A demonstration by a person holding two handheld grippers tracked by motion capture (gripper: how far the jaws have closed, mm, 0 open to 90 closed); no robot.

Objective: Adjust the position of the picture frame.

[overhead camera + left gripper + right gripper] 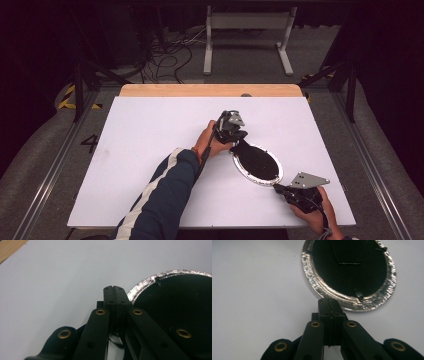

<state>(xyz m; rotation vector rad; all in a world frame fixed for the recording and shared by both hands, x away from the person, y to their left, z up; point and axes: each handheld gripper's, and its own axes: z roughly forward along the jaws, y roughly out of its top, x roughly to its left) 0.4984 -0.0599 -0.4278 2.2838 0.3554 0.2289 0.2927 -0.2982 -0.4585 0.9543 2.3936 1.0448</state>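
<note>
A black oval disc (260,162) with a crinkled foil rim (239,169) lies flat on the white board (150,150), right of centre. My left gripper (240,146) is at the disc's far-left end, jaws shut with nothing between them. In the left gripper view its tips (115,288) rest just left of the foil rim (145,282), with the disc (180,302) to the right. My right gripper (276,186) meets the disc's near-right end, also shut. In the right gripper view its tips (329,300) reach the near edge of the foil rim (329,293); the disc (349,270) lies beyond.
The white board covers a wooden table whose far edge (210,90) shows as a strip, also seen as the wooden corner (10,247). Behind the table stand a grey metal frame (247,20) and loose cables (165,55) on the floor. Metal rails (60,160) run along both sides.
</note>
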